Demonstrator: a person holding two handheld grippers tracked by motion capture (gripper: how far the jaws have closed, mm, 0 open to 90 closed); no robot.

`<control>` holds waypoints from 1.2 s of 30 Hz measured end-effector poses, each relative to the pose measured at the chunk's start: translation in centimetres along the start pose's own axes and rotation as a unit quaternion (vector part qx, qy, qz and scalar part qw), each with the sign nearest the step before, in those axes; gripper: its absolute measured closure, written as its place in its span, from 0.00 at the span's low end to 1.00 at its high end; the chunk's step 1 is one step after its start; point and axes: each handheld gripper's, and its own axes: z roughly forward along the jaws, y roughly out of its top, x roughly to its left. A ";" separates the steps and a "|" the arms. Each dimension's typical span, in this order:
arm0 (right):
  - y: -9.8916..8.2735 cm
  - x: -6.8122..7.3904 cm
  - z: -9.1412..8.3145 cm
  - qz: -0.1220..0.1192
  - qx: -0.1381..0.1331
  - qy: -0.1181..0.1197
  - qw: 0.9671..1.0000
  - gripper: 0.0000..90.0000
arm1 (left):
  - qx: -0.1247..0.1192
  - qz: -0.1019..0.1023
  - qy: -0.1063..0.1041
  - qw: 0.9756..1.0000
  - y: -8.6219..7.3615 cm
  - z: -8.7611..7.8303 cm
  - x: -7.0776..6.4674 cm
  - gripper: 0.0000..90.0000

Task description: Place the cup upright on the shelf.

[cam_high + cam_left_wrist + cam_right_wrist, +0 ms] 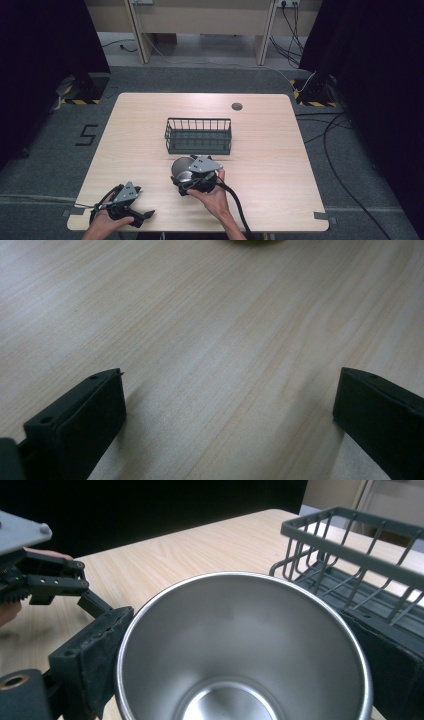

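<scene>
while right gripper point(186, 176) clamps steel cup point(240, 645) just before wire basket point(198, 135), we rest left gripper point(145, 215), jaws spread, near table's point(260, 165) front-left corner.

cup point(181, 169) before basket point(198, 135), on table point(270, 160)

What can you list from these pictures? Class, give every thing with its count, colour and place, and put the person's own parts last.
Cup: one, silver metal, open mouth up, near the table's front middle, between the right gripper's jaws.
Wire basket: one, dark grey, table centre, just behind the cup.
Table: one, light wood.
Floor marking: one, black figure 5, left of the table.
Left gripper: one, black, jaws apart, front left of the table.
Right gripper: one, black, around the cup.
Hands: two, at the table's front edge.
</scene>
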 end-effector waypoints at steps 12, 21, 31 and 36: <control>2.4 -1.0 -1.9 -0.003 -0.007 -0.023 1.000 0.07 | 0.000 0.000 0.000 1.000 0.0 0.0 0.0 0.00; 4.1 -2.4 -3.2 0.005 -0.010 -0.035 0.999 0.07 | 0.000 0.000 0.000 1.000 0.0 0.0 0.0 0.00; 5.9 -3.7 -4.1 0.004 -0.010 -0.043 0.999 0.07 | -0.002 -0.002 0.000 1.000 0.0 0.0 0.0 0.00; 7.2 -4.7 -4.3 0.009 -0.010 -0.045 0.999 0.07 | -0.002 -0.002 0.000 1.000 0.0 0.0 0.0 0.00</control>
